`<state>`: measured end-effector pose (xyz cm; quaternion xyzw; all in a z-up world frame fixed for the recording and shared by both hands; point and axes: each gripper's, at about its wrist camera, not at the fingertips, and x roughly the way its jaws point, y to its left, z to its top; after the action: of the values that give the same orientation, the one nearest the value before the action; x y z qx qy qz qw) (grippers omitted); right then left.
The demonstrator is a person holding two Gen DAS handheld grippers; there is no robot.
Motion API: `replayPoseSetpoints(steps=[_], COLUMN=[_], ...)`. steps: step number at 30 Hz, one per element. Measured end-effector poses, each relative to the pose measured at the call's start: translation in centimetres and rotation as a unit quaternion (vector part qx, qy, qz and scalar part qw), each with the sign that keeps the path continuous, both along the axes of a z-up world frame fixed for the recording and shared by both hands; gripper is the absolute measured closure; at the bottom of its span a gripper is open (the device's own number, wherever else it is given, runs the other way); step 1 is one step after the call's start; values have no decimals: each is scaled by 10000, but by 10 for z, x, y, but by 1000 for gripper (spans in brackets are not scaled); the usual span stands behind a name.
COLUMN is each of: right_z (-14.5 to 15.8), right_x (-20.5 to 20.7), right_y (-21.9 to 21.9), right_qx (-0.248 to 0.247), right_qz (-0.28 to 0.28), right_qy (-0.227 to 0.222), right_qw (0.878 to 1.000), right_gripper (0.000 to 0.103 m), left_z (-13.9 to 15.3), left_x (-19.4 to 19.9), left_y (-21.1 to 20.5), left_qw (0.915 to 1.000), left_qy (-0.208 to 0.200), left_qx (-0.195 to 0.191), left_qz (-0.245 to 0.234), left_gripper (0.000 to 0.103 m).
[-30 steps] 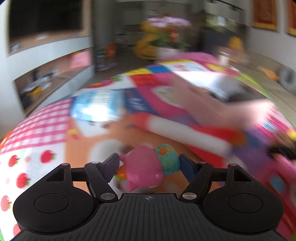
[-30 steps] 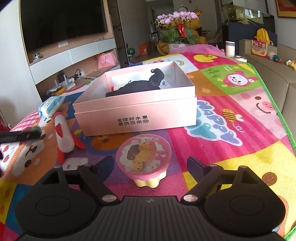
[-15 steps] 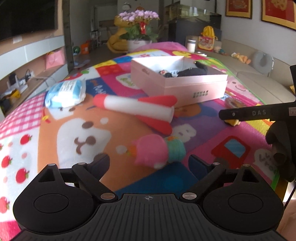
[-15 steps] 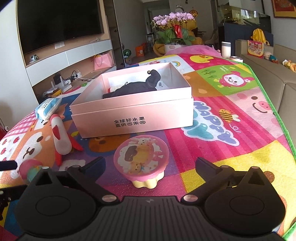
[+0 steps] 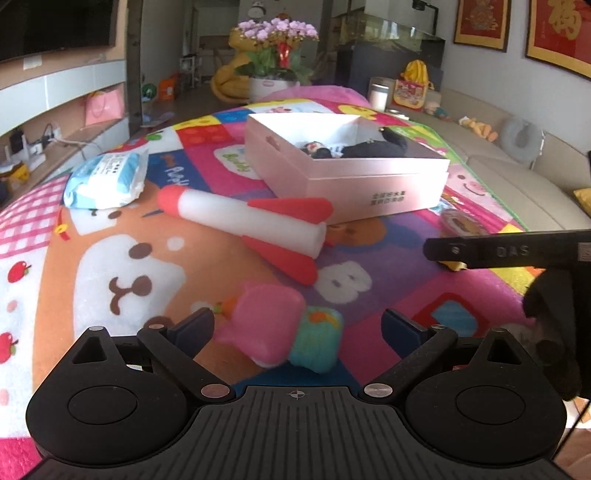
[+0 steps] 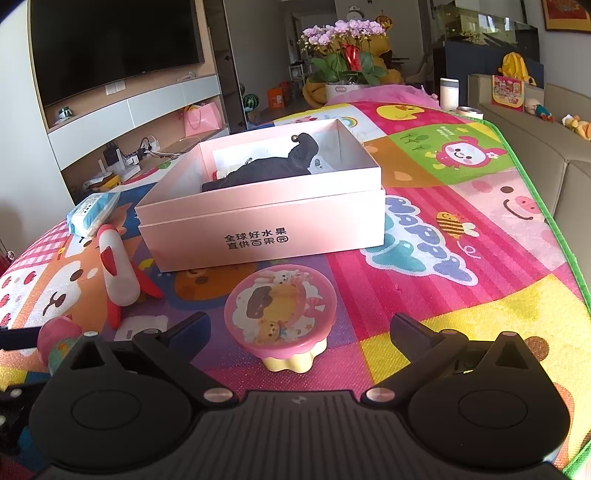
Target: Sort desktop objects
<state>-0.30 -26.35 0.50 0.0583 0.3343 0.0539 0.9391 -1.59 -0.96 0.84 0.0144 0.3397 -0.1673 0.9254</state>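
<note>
My left tool (image 5: 297,326), jaws opening, brackets the pink-and-teal plush toy (image 5: 280,326); my right tool (image 6: 299,330), spread, brackets the round pink-lidded tin (image 6: 280,312). Next: pinch both, lift into the pink cardboard box (image 6: 258,229).

A home living room is indicated: television (image 6: 110,48) ahead-left of the tool, sofa (image 6: 546,122) right, orchids (image 6: 343,33) ahead.

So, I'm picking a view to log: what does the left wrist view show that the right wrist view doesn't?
Only the left wrist view: the open left tool with the pink toy lying loose between its fingers, the right tool's side bar, and framed pictures on the wall.

Only the right wrist view: the open right tool around the round pink tin, untouched, and the TV.

Both: pink box, rocket, wipes pack, play mat, flowers.
</note>
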Motion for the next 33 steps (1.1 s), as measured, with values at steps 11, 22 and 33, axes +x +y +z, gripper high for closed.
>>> replayPoseSetpoints(steps=[11,22,33], right_z=[-1,-1,5], right_x=[1,1,-6], right_y=[1,1,17], right_qx=[2,-18,-466], right_qz=[11,1,195], right_qy=[22,19,-292], right_qw=[10000,10000,9983], right_gripper=[0,0,2], left_z=[-4,-8,-11], left_x=[11,-20,-20], left_y=[3,-13,-20], left_qw=[9989,9976,9980], left_qy=[114,158,90], left_qx=[-104,114,312], left_qz=[-451,-662,-551], left_gripper=[1,0,0])
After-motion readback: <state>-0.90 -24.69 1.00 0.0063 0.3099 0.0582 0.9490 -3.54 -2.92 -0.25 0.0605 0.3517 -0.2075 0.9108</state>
